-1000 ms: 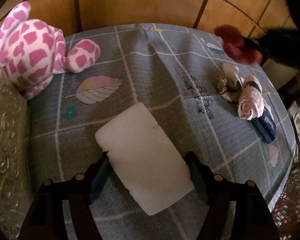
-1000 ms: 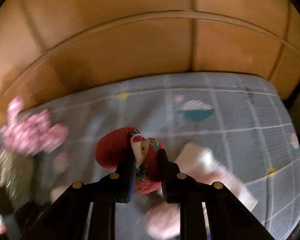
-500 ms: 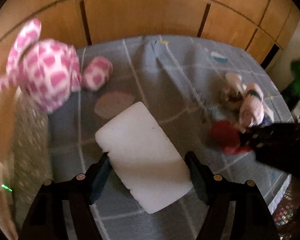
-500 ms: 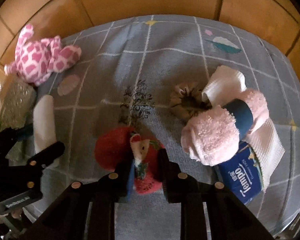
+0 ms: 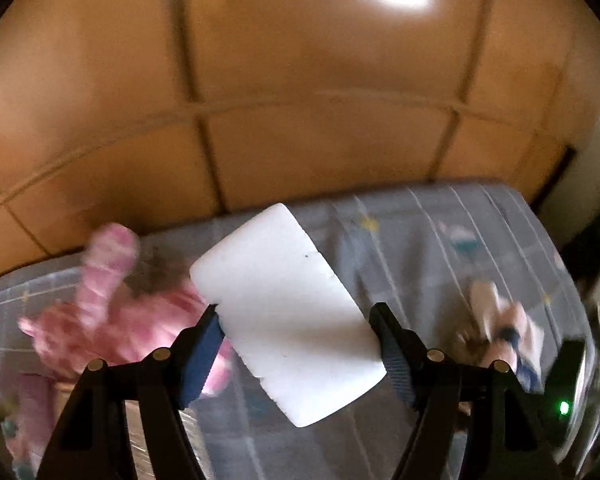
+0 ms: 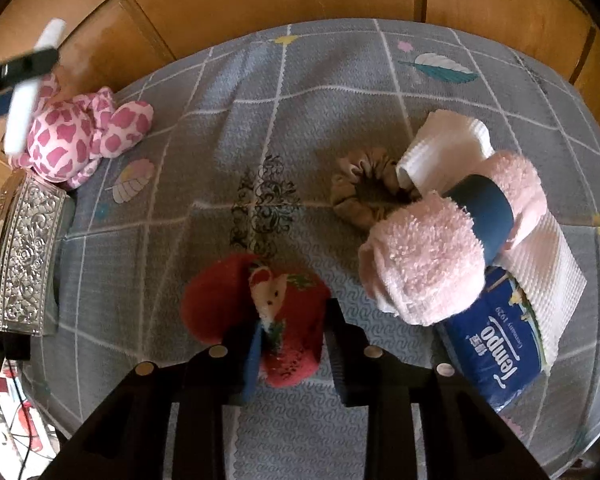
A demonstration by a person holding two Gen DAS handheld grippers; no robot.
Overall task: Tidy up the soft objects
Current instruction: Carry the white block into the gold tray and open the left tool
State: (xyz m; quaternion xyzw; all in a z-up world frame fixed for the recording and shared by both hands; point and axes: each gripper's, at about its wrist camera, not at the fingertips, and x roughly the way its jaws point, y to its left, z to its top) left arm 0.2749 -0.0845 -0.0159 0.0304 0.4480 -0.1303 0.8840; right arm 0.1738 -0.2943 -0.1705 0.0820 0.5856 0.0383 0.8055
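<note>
Left claw (image 5: 296, 336) clamps white sponge (image 5: 288, 312); right claw (image 6: 290, 336), just opening, loosely straddles red plush (image 6: 256, 312)

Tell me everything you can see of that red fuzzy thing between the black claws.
The red plush toy looks soft and fuzzy, rounded, with a small pale face and green leaf trim in its middle. It lies on the grey checked cloth, left of the pink rolled towel and apart from it. The right gripper straddles it, jaws just opening; the right finger stands slightly clear.
</note>
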